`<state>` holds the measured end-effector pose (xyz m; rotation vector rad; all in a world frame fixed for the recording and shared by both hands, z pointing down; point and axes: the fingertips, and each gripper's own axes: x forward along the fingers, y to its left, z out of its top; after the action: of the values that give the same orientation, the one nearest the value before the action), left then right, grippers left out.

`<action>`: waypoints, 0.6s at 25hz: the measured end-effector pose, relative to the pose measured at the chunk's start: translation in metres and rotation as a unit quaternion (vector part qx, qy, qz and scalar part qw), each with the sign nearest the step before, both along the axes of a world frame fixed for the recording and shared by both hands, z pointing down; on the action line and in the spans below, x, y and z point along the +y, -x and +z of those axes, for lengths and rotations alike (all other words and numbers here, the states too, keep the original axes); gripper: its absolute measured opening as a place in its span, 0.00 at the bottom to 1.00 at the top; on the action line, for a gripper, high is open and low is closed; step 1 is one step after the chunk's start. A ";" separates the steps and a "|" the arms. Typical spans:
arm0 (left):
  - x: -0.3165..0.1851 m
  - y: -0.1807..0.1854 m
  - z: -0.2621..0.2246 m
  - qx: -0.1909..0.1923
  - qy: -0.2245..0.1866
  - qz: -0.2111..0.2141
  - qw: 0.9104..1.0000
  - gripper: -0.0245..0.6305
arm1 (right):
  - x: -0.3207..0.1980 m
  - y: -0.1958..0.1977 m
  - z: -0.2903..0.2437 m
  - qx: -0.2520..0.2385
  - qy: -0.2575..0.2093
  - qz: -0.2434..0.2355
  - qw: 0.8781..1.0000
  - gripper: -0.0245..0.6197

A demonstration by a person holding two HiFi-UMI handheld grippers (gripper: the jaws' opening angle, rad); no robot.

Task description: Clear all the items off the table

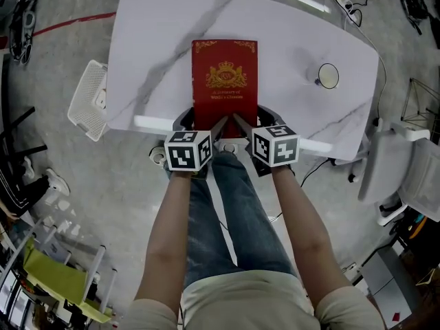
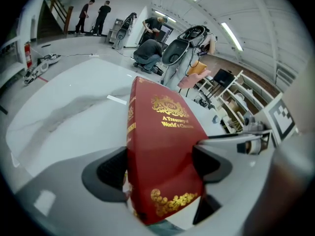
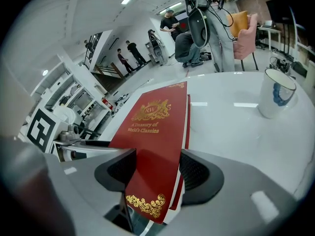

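A red hardback book (image 1: 225, 74) with gold lettering lies lengthways on the white marble table (image 1: 158, 40), its near end at the table's front edge. Both grippers hold that near end side by side. My left gripper (image 1: 218, 126) is shut on the book (image 2: 162, 132) at its spine-side corner, pads pressing both faces. My right gripper (image 1: 240, 124) is shut on the book (image 3: 155, 132) at the other corner, with the cover against one pad and the back board against the other. The far end of the book rests on the tabletop.
A white mug (image 1: 328, 75) with a dark mark stands on the table's right part (image 3: 275, 93). A white plastic basket (image 1: 88, 100) hangs off the table's left edge. A white chair (image 1: 405, 170) stands to the right. People stand in the room beyond.
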<state>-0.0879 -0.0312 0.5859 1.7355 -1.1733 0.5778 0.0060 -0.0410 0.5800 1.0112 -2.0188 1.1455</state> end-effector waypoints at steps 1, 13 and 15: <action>0.000 0.004 -0.002 0.000 -0.002 -0.002 1.000 0.67 | 0.000 0.004 -0.002 0.000 -0.002 -0.002 1.000 0.47; 0.012 0.063 -0.016 0.007 -0.013 -0.035 0.999 0.67 | 0.005 0.064 -0.018 0.005 -0.017 -0.034 0.999 0.47; 0.014 0.074 -0.018 0.008 -0.013 -0.041 0.999 0.67 | 0.006 0.075 -0.019 0.005 -0.018 -0.039 0.999 0.47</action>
<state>-0.1622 -0.0175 0.5681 1.7032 -1.2403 0.5010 -0.0692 -0.0348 0.5605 0.9445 -2.0597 1.0647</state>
